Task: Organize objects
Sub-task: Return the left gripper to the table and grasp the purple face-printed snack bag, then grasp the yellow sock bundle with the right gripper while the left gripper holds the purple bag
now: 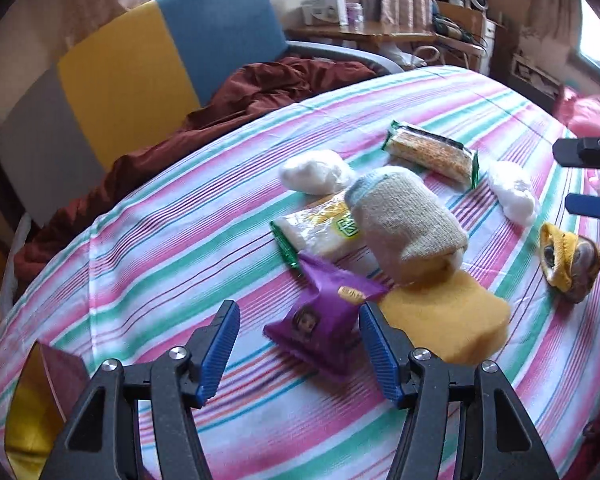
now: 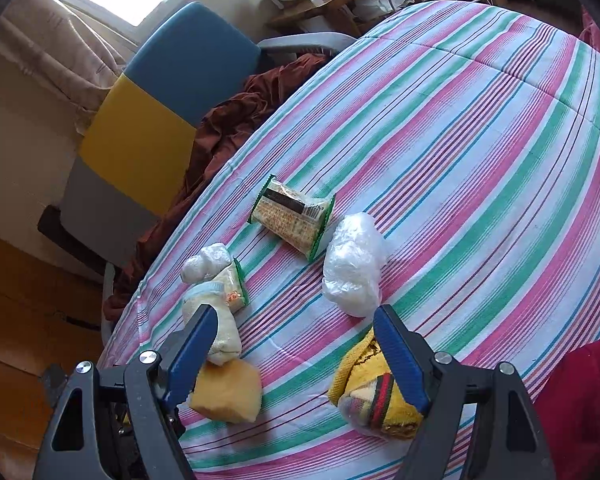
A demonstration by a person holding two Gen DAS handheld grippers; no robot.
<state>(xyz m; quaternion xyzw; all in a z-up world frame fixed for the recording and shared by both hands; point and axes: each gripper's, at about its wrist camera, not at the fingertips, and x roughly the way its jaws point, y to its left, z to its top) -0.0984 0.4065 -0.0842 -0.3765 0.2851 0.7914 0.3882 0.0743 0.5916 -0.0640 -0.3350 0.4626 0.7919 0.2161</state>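
On the striped table (image 1: 180, 248) lie a purple snack packet (image 1: 320, 320), a cream-and-yellow sock (image 1: 412, 232), two green-edged cracker packs (image 1: 432, 154) (image 1: 320, 228), two white plastic bundles (image 1: 314, 170) (image 1: 514, 192) and a rolled yellow sock (image 1: 568, 260). My left gripper (image 1: 296, 344) is open, just above the purple packet. My right gripper (image 2: 296, 356) is open; the rolled yellow sock (image 2: 370, 392) lies by its right finger and the cream-and-yellow sock (image 2: 224, 364) by its left. Its fingers (image 1: 588, 206) show at the left view's right edge.
A blue, yellow and grey chair (image 1: 140, 80) with a rust-red cloth (image 1: 260, 88) stands beyond the table's far left edge. A cluttered wooden shelf (image 1: 380, 32) is behind. A red garment (image 2: 580, 400) sits at the right edge. Bare striped cloth (image 2: 480, 140) spreads to the far right.
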